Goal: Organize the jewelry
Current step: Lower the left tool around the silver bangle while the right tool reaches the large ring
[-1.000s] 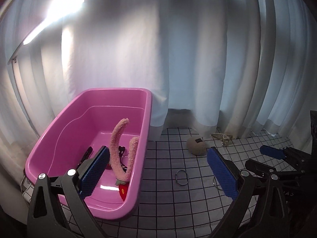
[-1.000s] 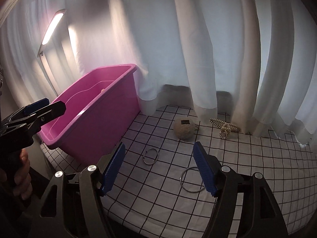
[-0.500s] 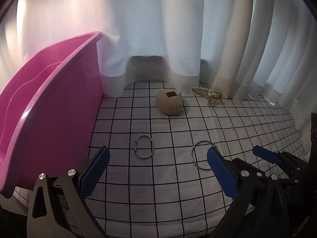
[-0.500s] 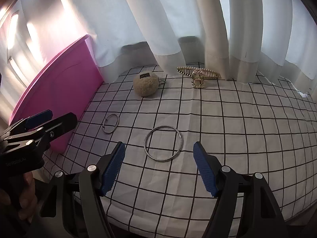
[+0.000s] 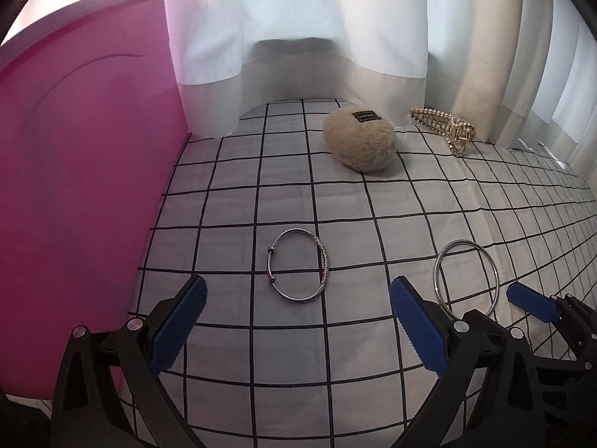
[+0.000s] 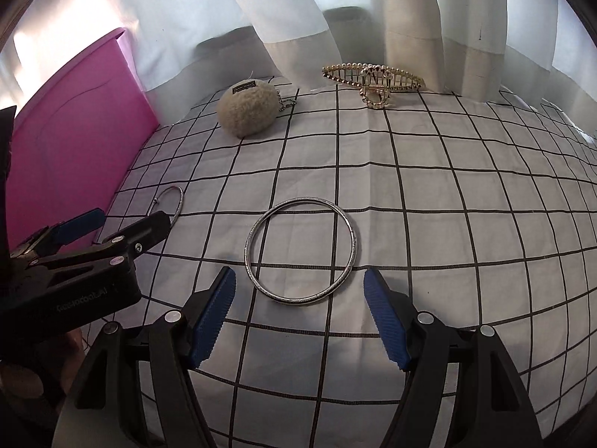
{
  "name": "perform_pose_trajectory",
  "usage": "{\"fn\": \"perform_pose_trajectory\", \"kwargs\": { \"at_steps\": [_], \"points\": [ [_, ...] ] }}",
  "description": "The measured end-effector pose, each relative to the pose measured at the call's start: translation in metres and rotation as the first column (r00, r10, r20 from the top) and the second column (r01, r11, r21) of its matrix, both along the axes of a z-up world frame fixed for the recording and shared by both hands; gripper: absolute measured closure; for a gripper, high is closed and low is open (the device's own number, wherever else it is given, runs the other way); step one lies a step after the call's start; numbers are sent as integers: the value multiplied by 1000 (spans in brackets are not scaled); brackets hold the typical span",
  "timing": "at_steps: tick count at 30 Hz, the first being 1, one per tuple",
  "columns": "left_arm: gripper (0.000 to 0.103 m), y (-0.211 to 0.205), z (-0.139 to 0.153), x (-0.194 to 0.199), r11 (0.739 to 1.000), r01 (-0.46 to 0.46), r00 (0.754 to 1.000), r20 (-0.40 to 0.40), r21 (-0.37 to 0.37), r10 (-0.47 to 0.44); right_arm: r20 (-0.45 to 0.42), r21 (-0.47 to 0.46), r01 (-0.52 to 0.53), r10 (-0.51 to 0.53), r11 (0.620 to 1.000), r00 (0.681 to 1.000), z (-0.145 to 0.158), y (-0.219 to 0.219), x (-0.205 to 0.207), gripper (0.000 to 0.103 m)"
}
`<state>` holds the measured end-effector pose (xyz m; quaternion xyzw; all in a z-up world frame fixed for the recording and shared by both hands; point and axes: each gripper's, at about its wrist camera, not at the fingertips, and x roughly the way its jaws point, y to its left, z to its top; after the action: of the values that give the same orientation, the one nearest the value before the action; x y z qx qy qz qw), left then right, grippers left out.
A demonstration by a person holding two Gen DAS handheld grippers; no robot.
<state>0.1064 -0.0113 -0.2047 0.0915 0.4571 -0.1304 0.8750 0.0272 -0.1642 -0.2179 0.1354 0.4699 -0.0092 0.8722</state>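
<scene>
White curtains (image 5: pixel 298 18) hung across the back of the scene, their hems reaching a surface (image 6: pixel 447 194) covered in white cloth printed with a black grid. A large pink plastic bin (image 5: pixel 82 186) stood on the left side of that surface, its near wall filling the left of the left wrist view.

Two hand-held grippers hovered low over the cloth, side by side. The left hand-held gripper (image 5: pixel 296 330) had its blue-padded fingers spread wide and held nothing. The right hand-held gripper (image 6: pixel 300 317) was likewise spread wide and empty; in the left wrist view one of its blue fingertips (image 5: pixel 530 302) showed at the lower right.

Toward the back, near the curtain hem, lay a fluffy beige pouch (image 6: pixel 248 112) with a small dark label and a short chain at its side. To its right, just in front of the curtain, lay a gold hair claw clip (image 6: pixel 373 78) edged with pearls.

Nearer the cameras, a large plain silver bangle (image 6: pixel 301 250) lay flat on the cloth directly ahead of the right hand-held gripper, between the lines of its fingers but not touched by them. A smaller silver bangle (image 5: pixel 297 269) with a sliding clasp lay flat ahead of the left hand-held gripper, also untouched, between the pink bin and the larger bangle.
</scene>
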Motion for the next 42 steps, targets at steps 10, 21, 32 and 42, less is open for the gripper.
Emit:
{"fn": "perform_pose_trajectory", "kwargs": {
  "at_steps": [10, 21, 32, 42],
  "points": [
    [6, 8, -25, 20, 1000, -6, 999, -33, 4, 7, 10, -110, 4, -3, 994, 1000, -8, 15, 13, 34],
    [5, 7, -33, 37, 1000, 3, 1000, -27, -12, -3, 5, -215, -24, 25, 976, 1000, -11, 23, 27, 22],
    [5, 4, -36, 42, 1000, -9, 1000, 7, -21, 9, 15, -220, -23, 27, 975, 1000, -12, 23, 32, 17],
    [40, -8, -29, 32, 998, 56, 998, 22, -22, -55, 26, -224, -42, 49, 974, 998, -8, 27, 25, 31]
  ]
}}
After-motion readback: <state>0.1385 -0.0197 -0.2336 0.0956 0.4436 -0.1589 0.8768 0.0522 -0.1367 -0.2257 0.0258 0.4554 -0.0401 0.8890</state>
